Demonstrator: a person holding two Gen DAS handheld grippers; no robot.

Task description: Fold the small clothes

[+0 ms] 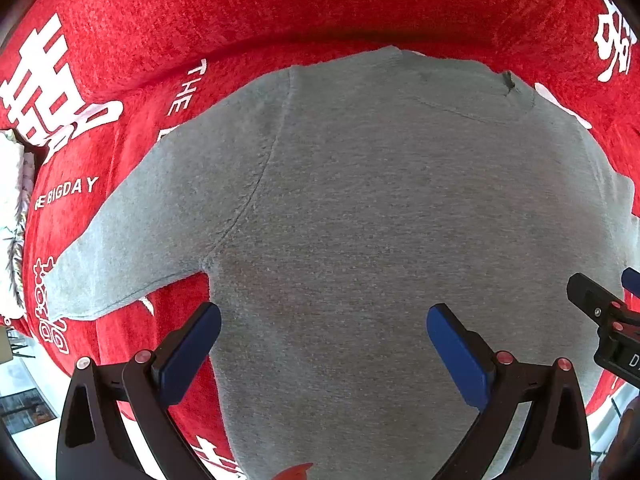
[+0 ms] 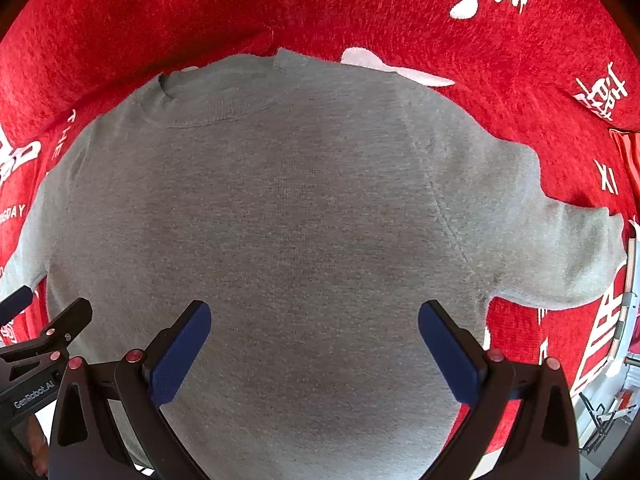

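Note:
A small grey T-shirt [image 1: 360,208] lies flat and spread out on a red cloth, collar at the far side; it also fills the right wrist view [image 2: 280,220]. Its left sleeve [image 1: 120,256] points left and its right sleeve [image 2: 560,248] points right. My left gripper [image 1: 324,320] is open and empty, hovering over the shirt's lower left body. My right gripper [image 2: 314,316] is open and empty over the lower right body. Each gripper shows at the edge of the other's view: the right gripper in the left wrist view [image 1: 600,312], the left gripper in the right wrist view [image 2: 48,328].
The red cloth [image 1: 280,4] with white printed characters and lettering covers the whole surface around the shirt; it also shows in the right wrist view [image 2: 400,8]. A white fringed item [image 1: 12,216] lies past its left edge. A metal frame [image 2: 628,300] stands at the right edge.

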